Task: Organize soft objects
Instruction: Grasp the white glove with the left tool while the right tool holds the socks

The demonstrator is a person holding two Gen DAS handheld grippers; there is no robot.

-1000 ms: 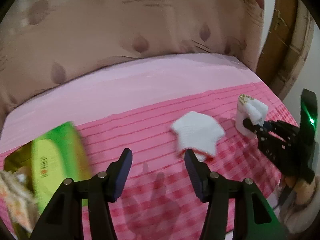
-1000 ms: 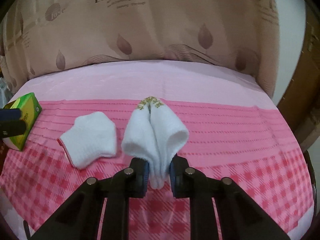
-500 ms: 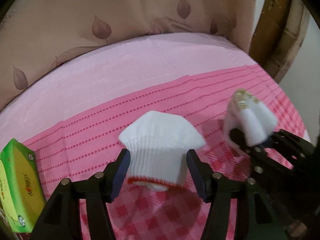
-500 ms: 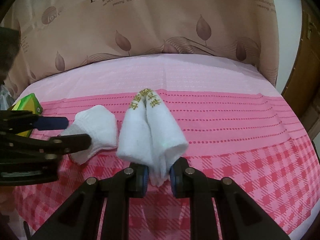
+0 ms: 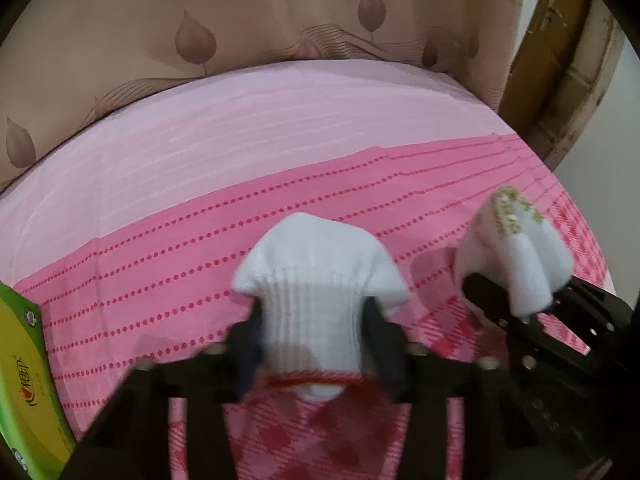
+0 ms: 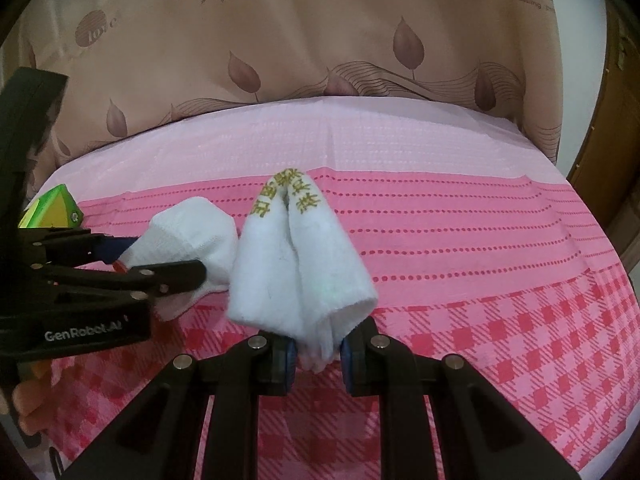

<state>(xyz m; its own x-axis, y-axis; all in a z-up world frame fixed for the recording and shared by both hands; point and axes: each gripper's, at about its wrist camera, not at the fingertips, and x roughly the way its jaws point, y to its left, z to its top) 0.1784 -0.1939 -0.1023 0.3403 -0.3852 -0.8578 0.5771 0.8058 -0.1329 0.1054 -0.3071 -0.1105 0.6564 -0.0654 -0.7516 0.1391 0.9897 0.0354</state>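
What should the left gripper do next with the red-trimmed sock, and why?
Probably finish the squeeze, then lift. The left gripper is closing, its jaws flanking the ribbed cuff of the white sock, which lies on the pink cloth. The right gripper already pinches its folded towel.

Both grippers angled down, side by side, each with white cloth between its fingers.

The left gripper (image 5: 314, 344) points steeply down, its jaws closing in on the ribbed cuff of a white sock (image 5: 320, 276), the dark fingers (image 5: 248, 344) blurred at either side of it. Just to its right, the right gripper (image 6: 316, 354) is clamped tight on the lower end of a folded white towel (image 6: 296, 264). Fingertips of the person's left hand (image 6: 28, 408) show behind the left gripper's body.
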